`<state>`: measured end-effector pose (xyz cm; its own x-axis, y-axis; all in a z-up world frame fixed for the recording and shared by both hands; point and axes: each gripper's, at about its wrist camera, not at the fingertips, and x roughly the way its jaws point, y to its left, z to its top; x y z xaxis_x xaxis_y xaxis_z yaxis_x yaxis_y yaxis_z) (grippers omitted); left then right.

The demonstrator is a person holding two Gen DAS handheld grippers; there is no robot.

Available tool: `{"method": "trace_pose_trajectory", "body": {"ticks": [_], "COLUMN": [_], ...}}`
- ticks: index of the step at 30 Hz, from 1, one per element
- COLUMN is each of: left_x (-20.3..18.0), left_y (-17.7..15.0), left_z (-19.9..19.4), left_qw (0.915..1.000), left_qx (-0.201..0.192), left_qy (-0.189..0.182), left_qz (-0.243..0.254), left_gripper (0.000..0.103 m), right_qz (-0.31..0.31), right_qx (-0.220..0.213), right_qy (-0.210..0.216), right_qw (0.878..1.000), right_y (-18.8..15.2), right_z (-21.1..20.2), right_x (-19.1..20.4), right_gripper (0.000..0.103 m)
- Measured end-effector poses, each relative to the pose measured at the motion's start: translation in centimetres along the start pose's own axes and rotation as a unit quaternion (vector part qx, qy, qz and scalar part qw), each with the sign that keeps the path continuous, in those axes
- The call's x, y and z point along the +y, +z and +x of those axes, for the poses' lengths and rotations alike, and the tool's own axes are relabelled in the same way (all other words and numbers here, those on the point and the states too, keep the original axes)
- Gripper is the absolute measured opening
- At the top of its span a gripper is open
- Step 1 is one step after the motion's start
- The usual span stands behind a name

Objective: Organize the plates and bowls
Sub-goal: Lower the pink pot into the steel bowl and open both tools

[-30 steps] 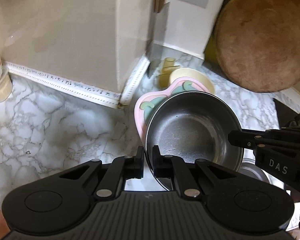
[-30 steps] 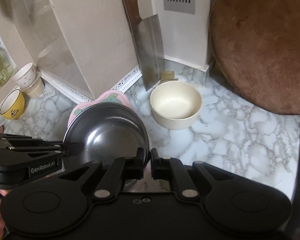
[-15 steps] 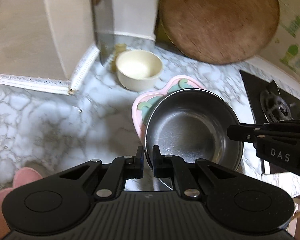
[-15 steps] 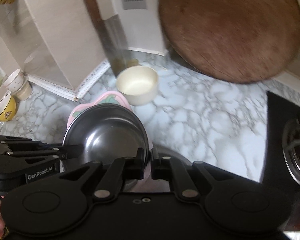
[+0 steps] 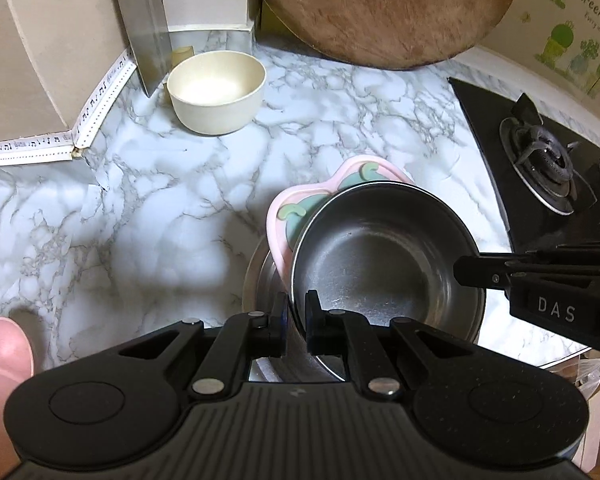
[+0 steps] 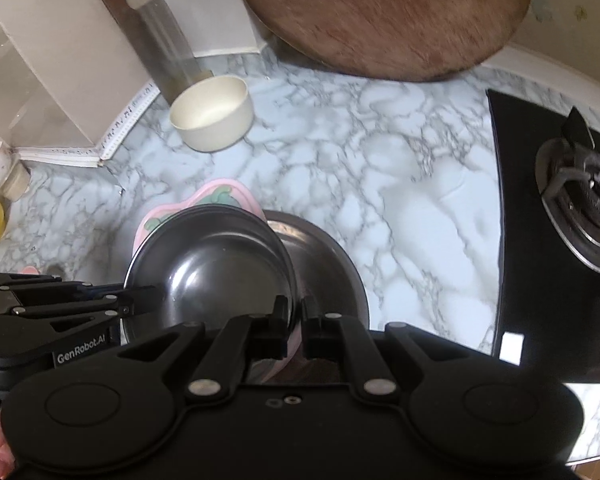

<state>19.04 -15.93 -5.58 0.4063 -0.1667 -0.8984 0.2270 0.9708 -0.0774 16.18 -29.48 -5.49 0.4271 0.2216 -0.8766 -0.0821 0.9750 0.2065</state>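
Gripping steel bowl (image 5: 384, 256) rim, both grippers, above marble counter (image 5: 140, 208)

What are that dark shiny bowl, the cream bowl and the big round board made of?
Dark bowl: likely stainless steel; it shows mirror-like glints and fine scratches. Cream bowl: matte, thick-walled, perhaps plastic or bamboo fibre. Round board: wood, with visible brown grain.

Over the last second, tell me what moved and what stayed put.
Both grippers carried the steel bowl and pink plate away from the wall corner, rightward toward the stove, over a larger steel bowl on the counter. The left gripper and right gripper stayed clamped on the rim. The cream bowl did not move.
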Motion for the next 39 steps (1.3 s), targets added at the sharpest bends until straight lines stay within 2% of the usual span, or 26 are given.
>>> {"method": "trace_pose_trajectory", "body": {"ticks": [14,23,27,34,39], "left_x": [0.2,0.4,0.9,1.4,1.9], "left_y": [0.3,0.3,0.4,0.4,0.3], "left_z": [2.7,2.7,2.7,1.4,0.5], "left_qw": [0.9998,0.9998,0.9996,0.9993,0.9991], "left_qx": [0.021,0.014,0.016,-0.005,-0.015], "left_qy": [-0.002,-0.011,-0.023,-0.036,-0.041], "left_qz": [0.004,0.007,-0.003,-0.002,-0.002], "left_gripper": [0.007,0.008,0.009,0.009,0.009], "right_qz": [0.021,0.038,0.043,0.034,0.012], "right_qx": [0.021,0.025,0.024,0.016,0.004], "right_qy": [0.006,0.013,0.013,0.018,0.019], "right_qw": [1.000,0.999,0.999,0.999,1.000], "right_y": [0.1,0.2,0.3,0.2,0.1], "right_z": [2.2,2.7,2.8,2.2,1.1], "right_x": [-1.0,-1.6,-1.8,-1.6,-0.8], "right_gripper": [0.007,0.009,0.017,0.022,0.032]}}
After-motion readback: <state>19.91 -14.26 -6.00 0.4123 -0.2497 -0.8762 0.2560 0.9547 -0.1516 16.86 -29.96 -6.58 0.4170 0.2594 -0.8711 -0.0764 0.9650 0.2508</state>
